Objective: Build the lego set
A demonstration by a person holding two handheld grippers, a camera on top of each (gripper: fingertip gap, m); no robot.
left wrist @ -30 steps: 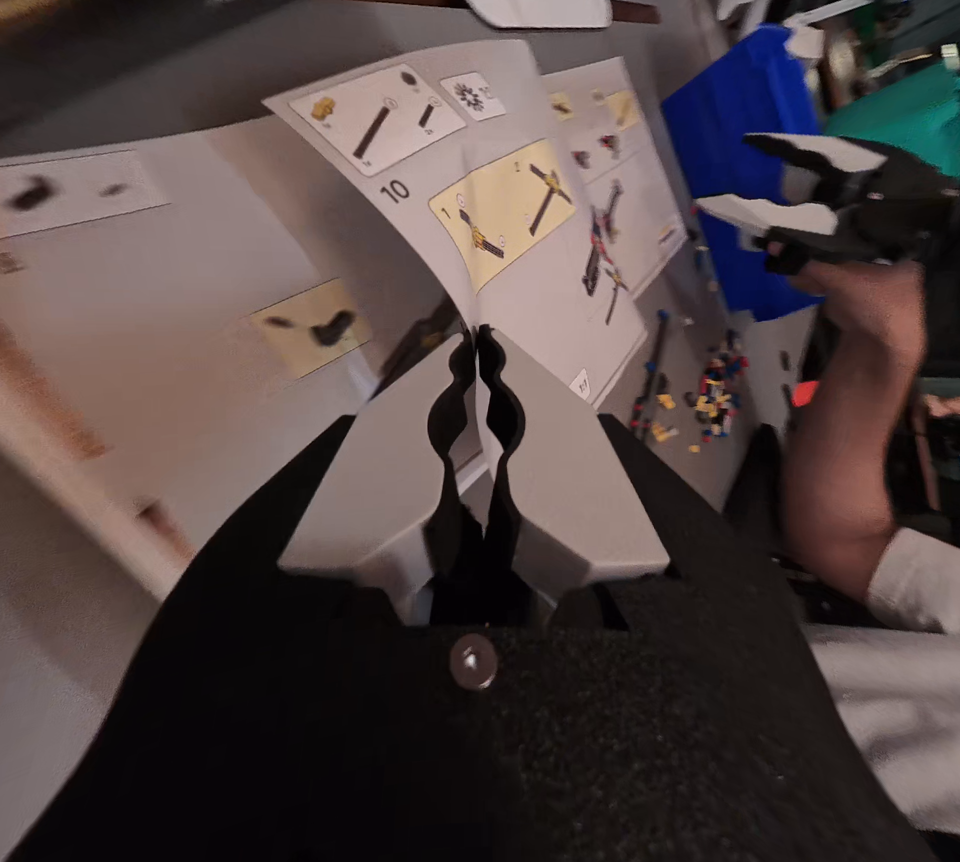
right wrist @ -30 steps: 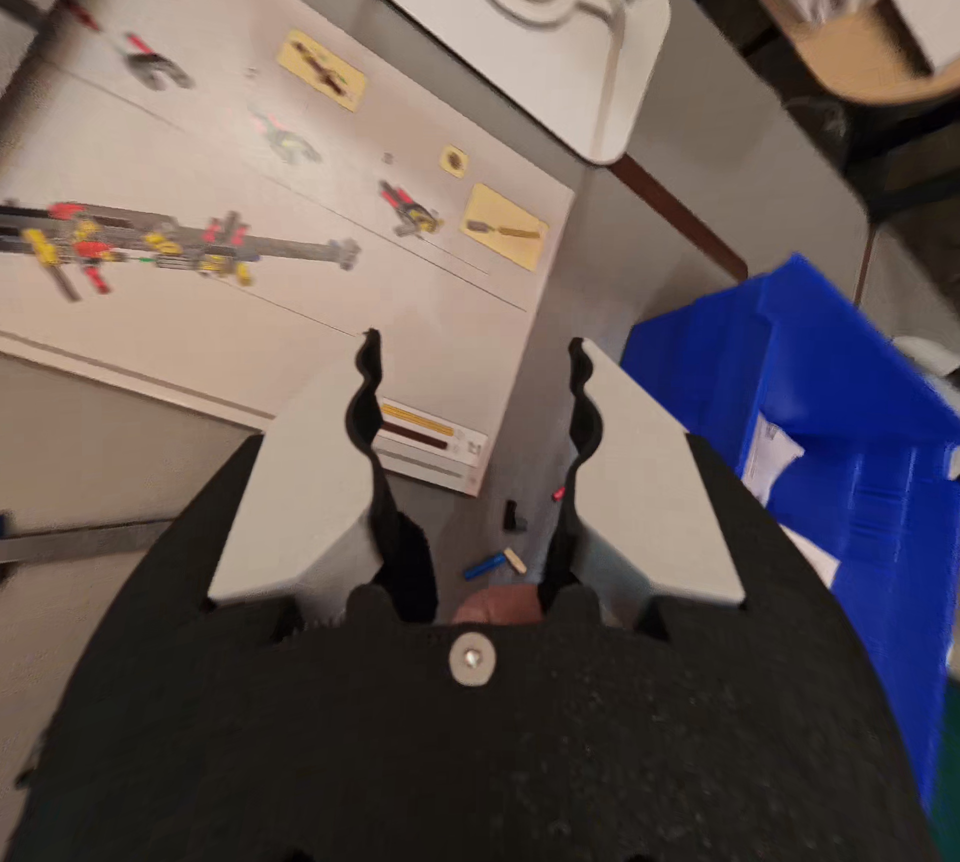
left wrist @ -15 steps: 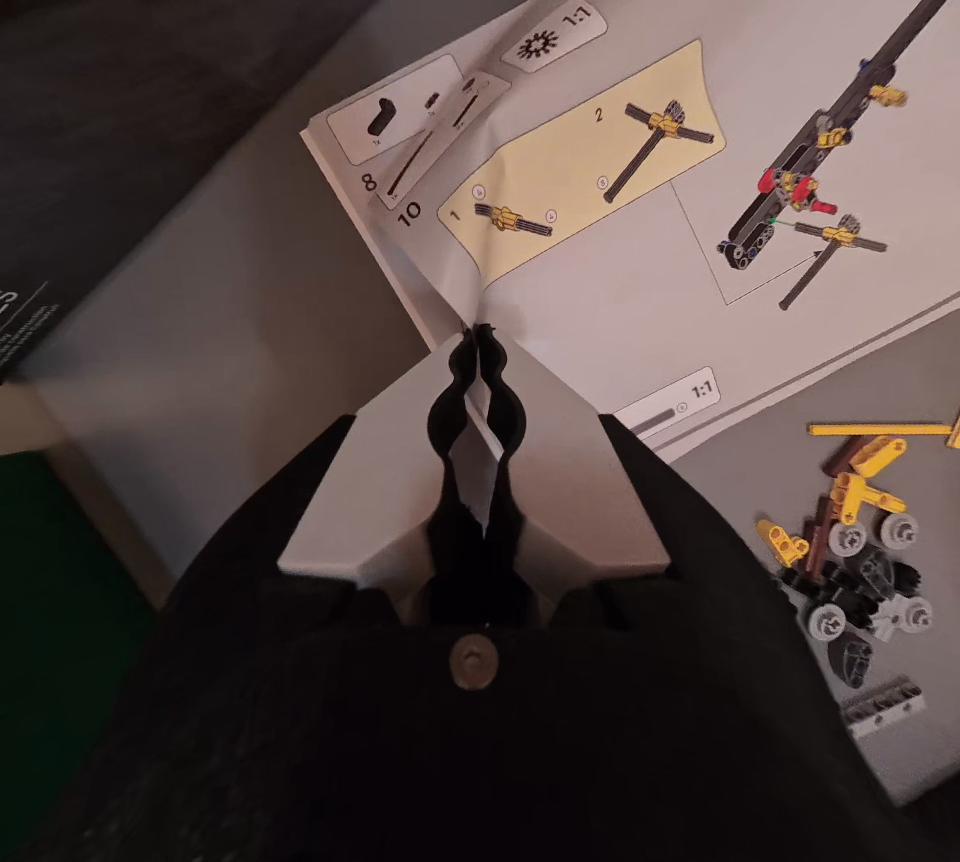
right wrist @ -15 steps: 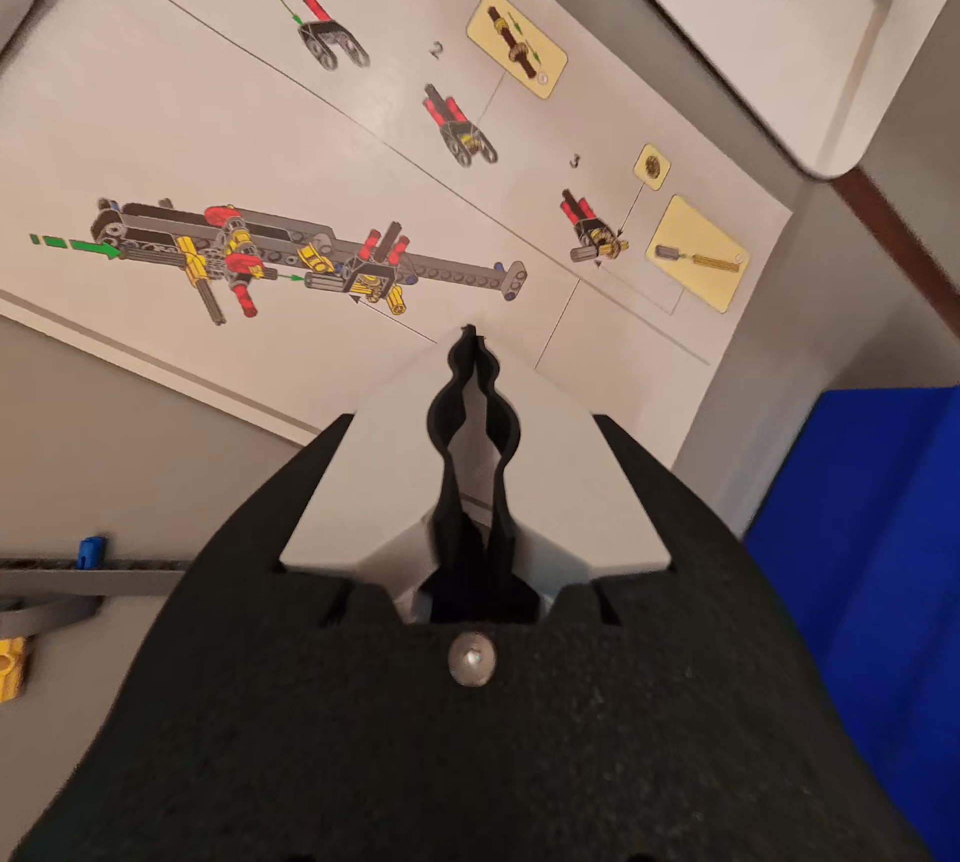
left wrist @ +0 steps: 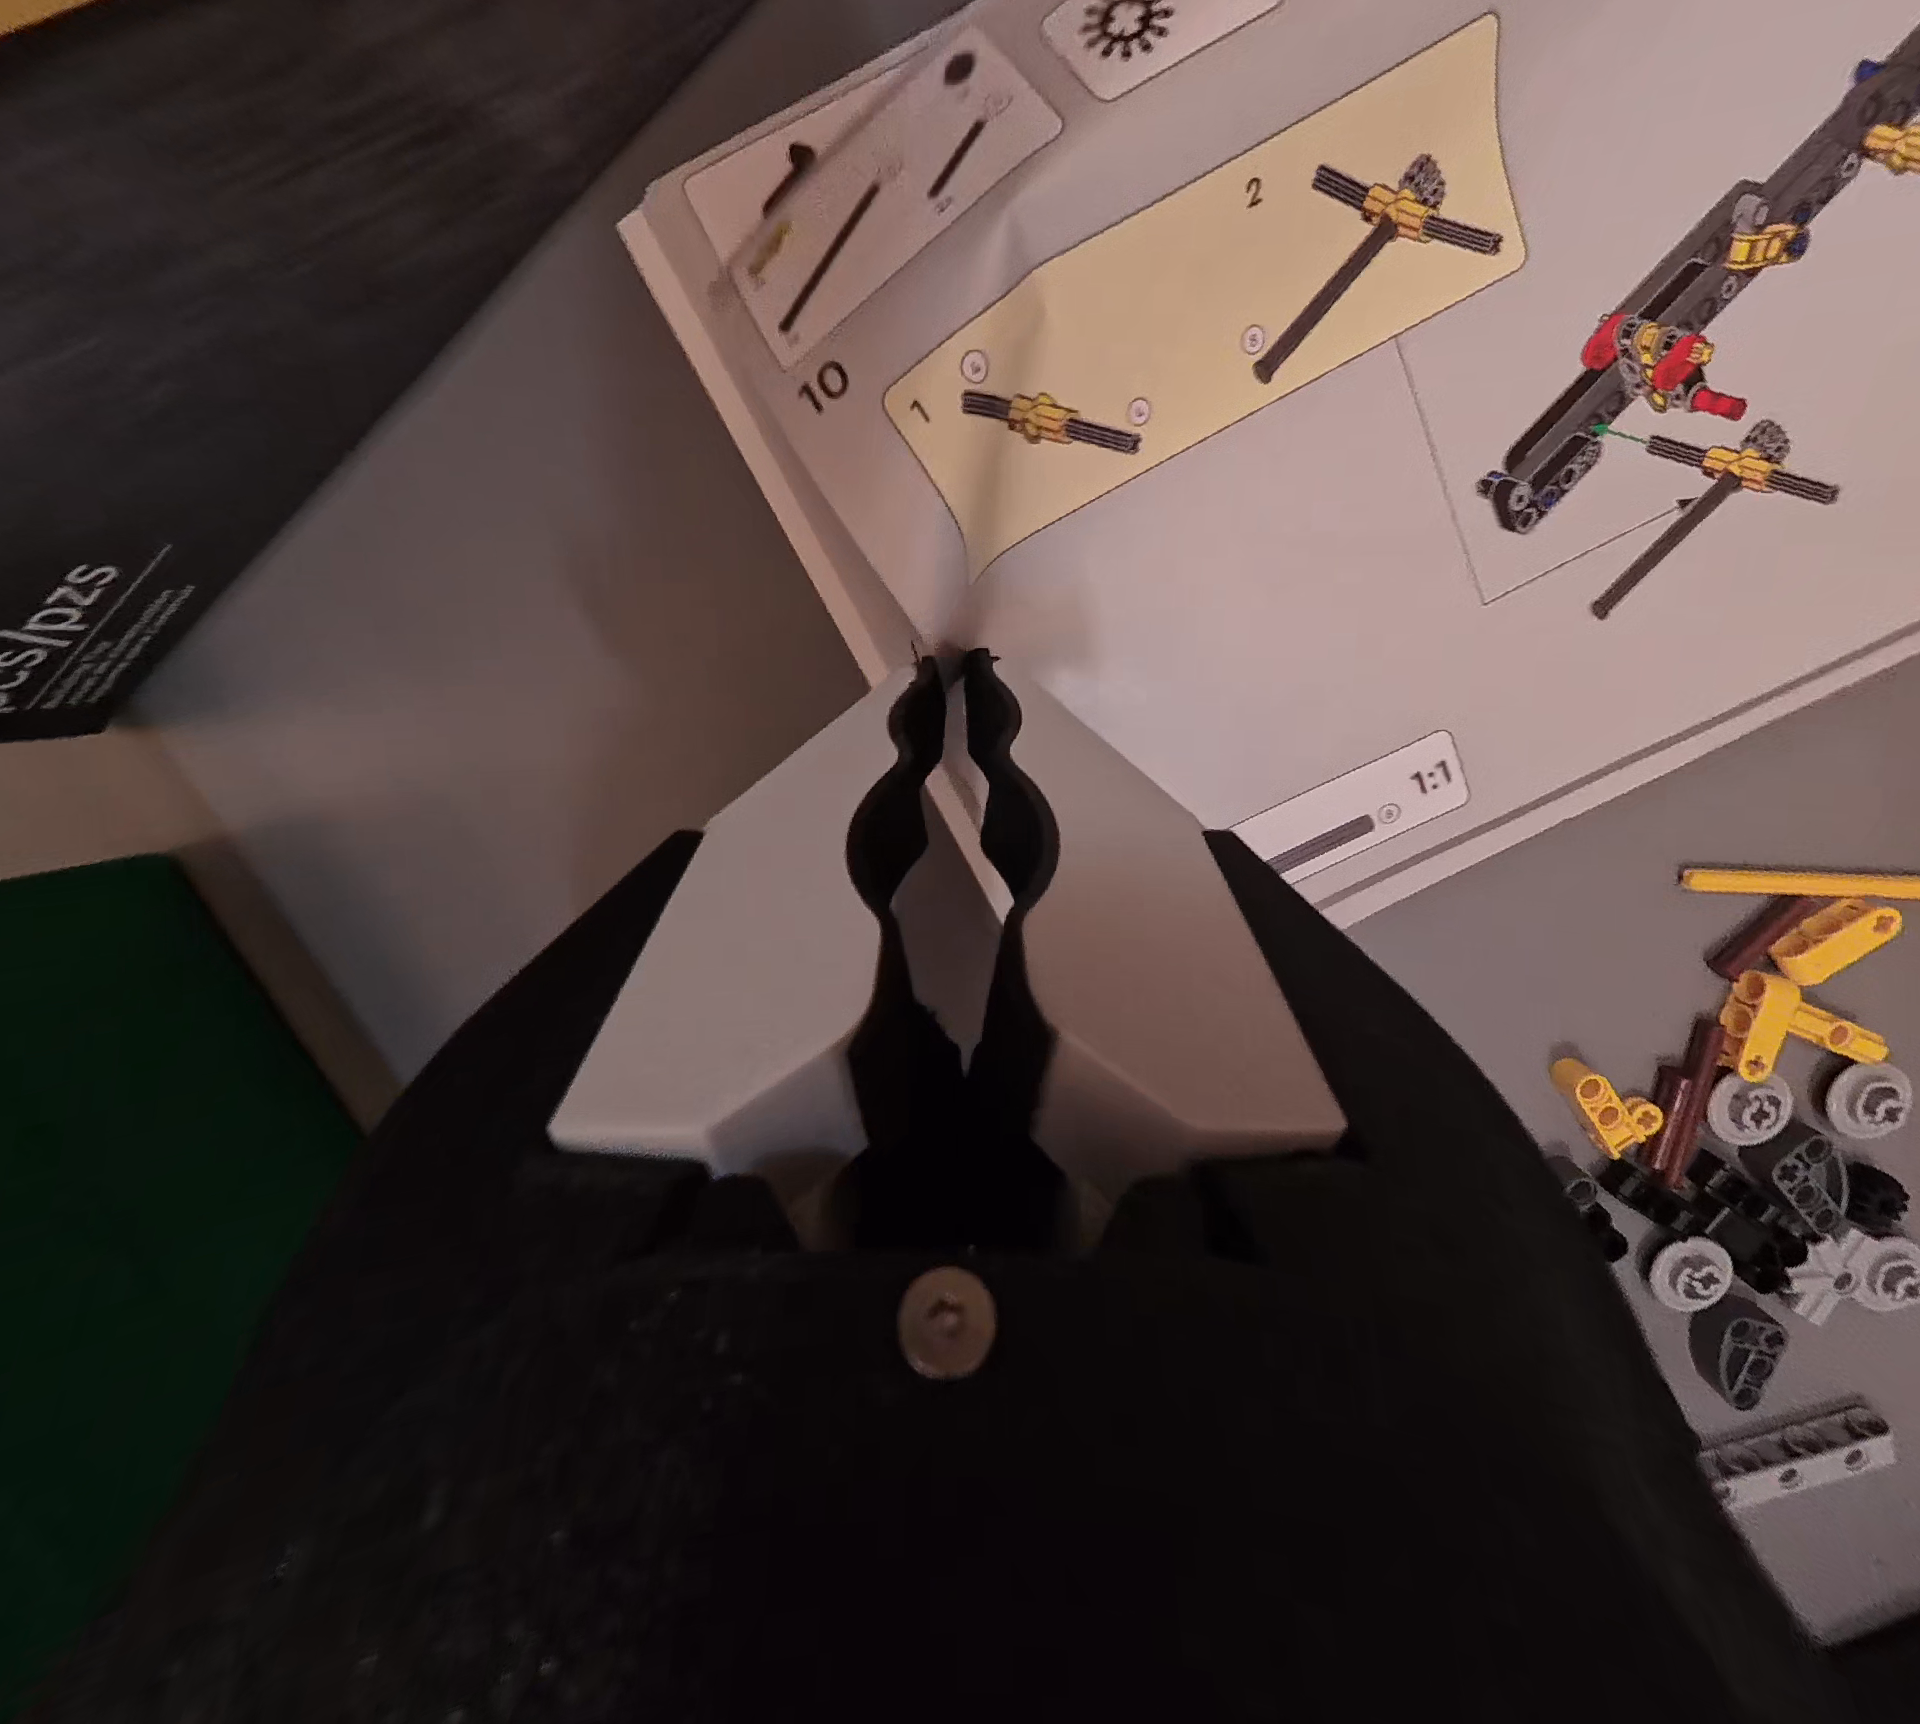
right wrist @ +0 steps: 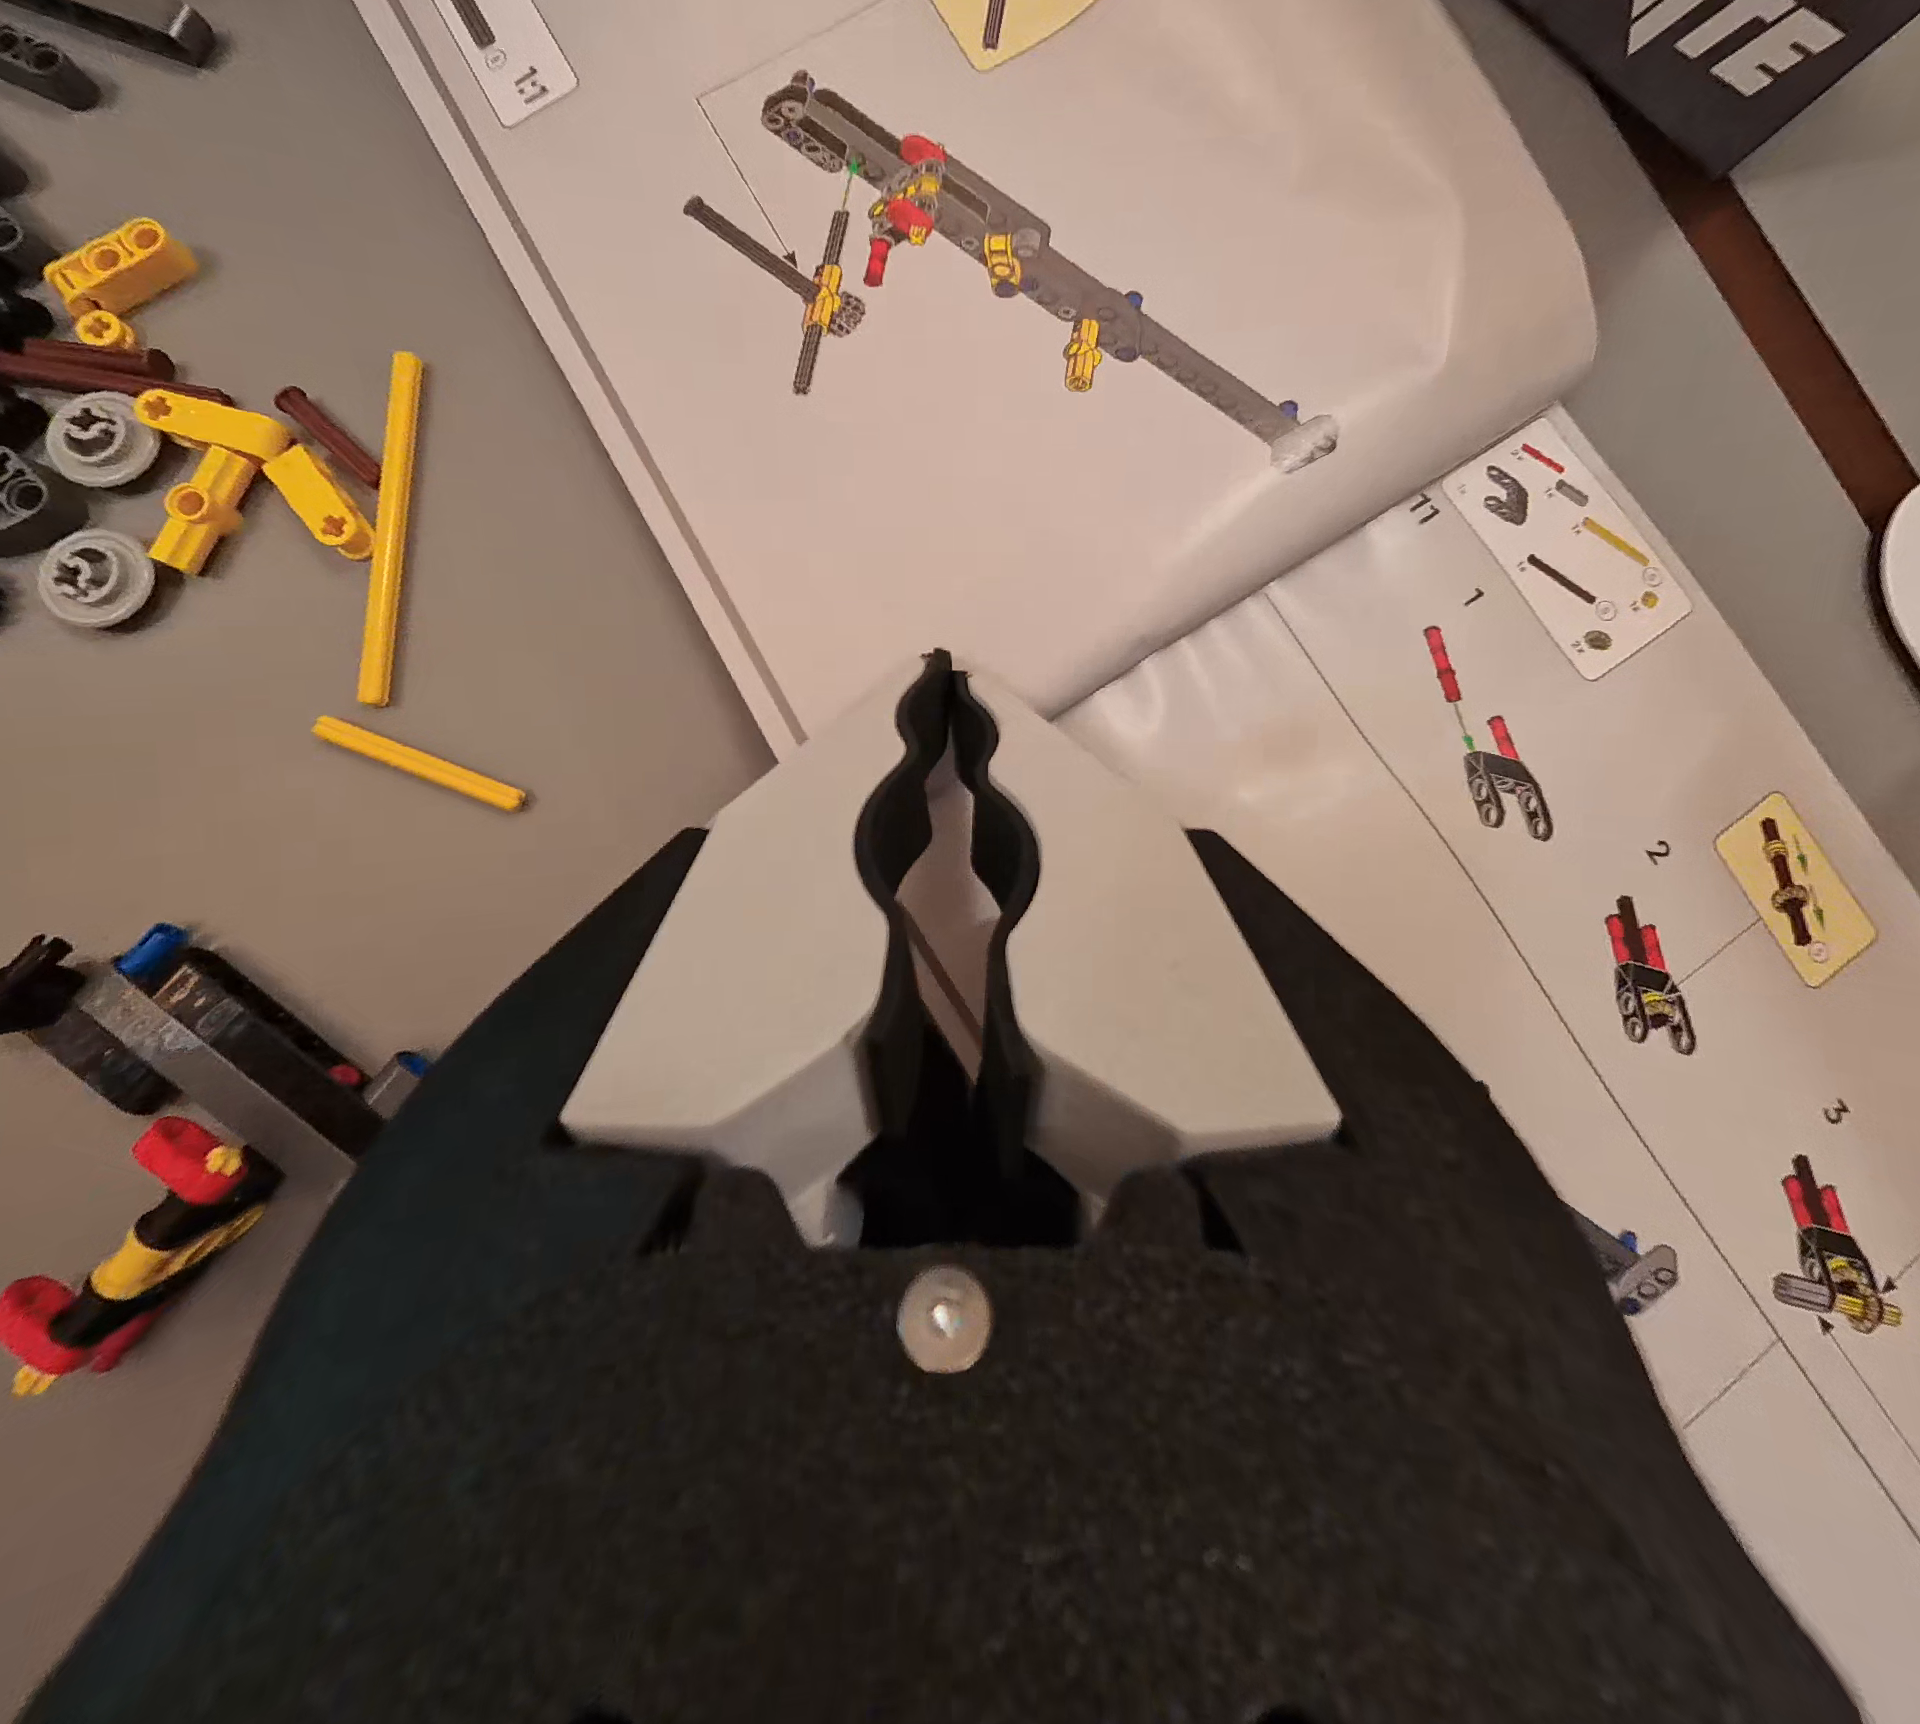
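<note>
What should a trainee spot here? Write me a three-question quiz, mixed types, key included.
1. True or false: the right gripper has its jaws wide open.
2. Relative to the instruction booklet, the two loose yellow axles lie: A) on it, B) on the table beside it, C) under it.
3. What colour are the round wheels next to the yellow connectors?
Key: 1 false, they are shut; 2 B; 3 grey.
</note>
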